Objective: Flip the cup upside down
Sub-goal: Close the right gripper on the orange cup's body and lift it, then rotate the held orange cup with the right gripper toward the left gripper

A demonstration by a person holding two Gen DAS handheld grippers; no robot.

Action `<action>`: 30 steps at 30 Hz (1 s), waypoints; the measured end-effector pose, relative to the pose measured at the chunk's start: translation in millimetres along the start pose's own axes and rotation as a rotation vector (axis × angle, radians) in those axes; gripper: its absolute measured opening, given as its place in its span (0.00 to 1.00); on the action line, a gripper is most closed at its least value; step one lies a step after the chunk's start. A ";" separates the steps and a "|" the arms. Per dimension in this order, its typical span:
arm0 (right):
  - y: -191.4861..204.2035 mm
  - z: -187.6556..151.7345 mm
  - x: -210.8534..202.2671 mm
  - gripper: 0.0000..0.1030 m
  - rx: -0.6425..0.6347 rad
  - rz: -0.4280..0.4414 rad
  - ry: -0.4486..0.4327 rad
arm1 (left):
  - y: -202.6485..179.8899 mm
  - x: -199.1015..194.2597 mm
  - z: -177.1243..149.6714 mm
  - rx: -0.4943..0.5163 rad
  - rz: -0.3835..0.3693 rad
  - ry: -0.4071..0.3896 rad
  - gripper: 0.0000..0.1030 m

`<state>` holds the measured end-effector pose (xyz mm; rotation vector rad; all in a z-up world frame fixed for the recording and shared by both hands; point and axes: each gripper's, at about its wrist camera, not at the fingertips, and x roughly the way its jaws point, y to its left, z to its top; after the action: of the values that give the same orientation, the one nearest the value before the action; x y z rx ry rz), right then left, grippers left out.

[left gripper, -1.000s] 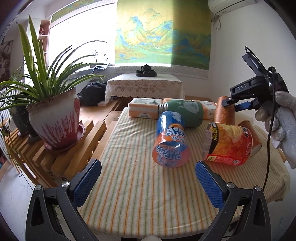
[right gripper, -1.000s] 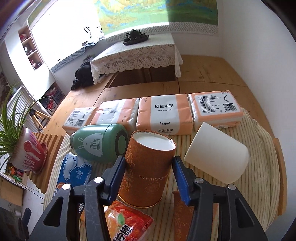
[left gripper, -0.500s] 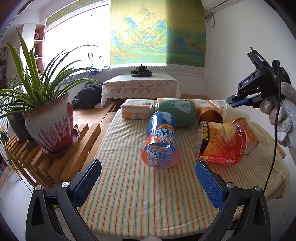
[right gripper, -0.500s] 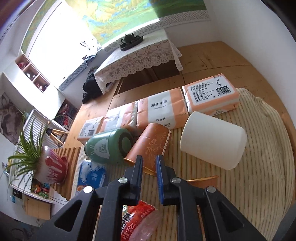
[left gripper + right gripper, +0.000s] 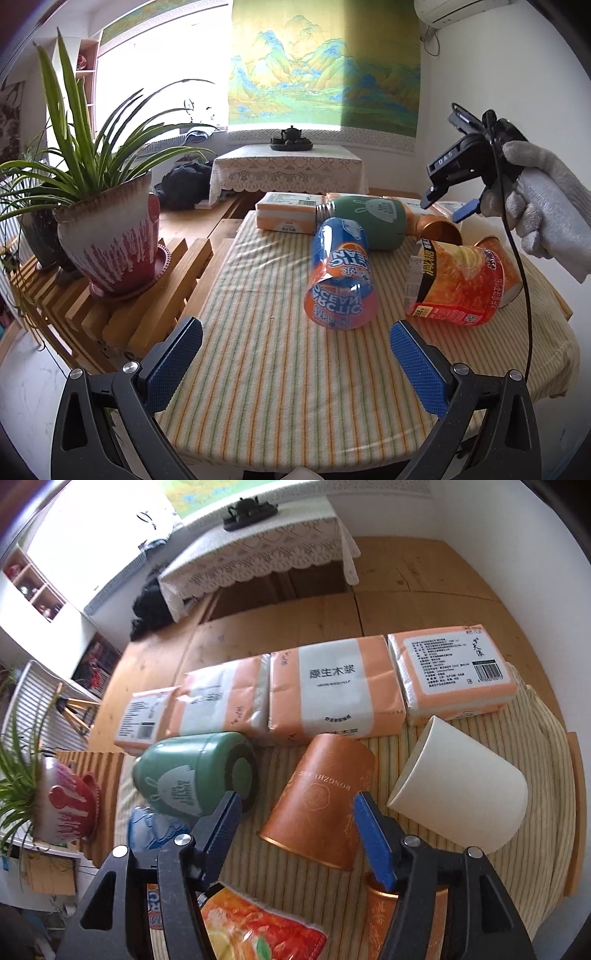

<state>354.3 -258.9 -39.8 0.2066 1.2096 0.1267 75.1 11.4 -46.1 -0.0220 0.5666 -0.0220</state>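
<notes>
Striped desk (image 5: 480, 746) held the orange cup (image 5: 321, 801) on its side; right tongs (image 5: 295, 830) spread above it, left tongs (image 5: 295, 365) spread, idle.

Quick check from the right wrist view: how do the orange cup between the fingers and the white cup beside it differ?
The orange cup is copper-orange with a printed pattern and lettering; the white cup is plain. The orange cup's open rim faces the right gripper; the white cup's narrow end points away toward the tissue packs. The orange cup lies in line between the open fingers; the white cup lies off to the right. Both lie on their sides on the striped cloth.
</notes>
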 end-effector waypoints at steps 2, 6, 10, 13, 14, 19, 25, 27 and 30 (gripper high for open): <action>0.5 0.7 6.1 0.58 0.000 -0.018 0.019 | 3.2 1.2 0.2 -0.005 -0.002 -0.001 1.00; 3.8 0.9 20.1 0.58 -0.015 -0.046 0.070 | 7.0 5.6 -0.7 -0.014 -0.010 0.004 1.00; 11.7 2.2 26.2 0.58 -0.036 -0.090 0.076 | 10.1 8.4 -3.4 -0.023 -0.015 0.010 1.00; 10.9 4.7 29.2 0.59 -0.013 -0.072 0.084 | 13.4 8.4 -3.8 -0.029 -0.010 0.008 1.00; 8.2 6.6 30.3 0.59 0.005 -0.055 0.087 | 14.7 8.7 -3.4 -0.031 -0.007 0.006 1.00; 2.8 13.4 44.0 0.59 0.039 -0.078 0.119 | 19.5 7.5 -3.4 -0.037 0.003 0.000 1.00; 7.7 14.1 39.8 0.57 0.018 -0.096 0.094 | 24.6 11.6 -3.0 -0.047 0.007 0.009 1.00; 9.9 13.8 30.2 0.56 0.005 -0.092 0.070 | 24.7 11.3 -2.0 -0.046 0.006 0.006 1.00; 10.4 12.5 9.7 0.56 -0.005 -0.081 0.028 | 23.0 7.9 -0.5 -0.042 0.004 -0.003 1.00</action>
<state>369.6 -247.9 -42.0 0.1518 1.2432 0.0616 81.8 34.2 -51.4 -0.0617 0.5642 -0.0063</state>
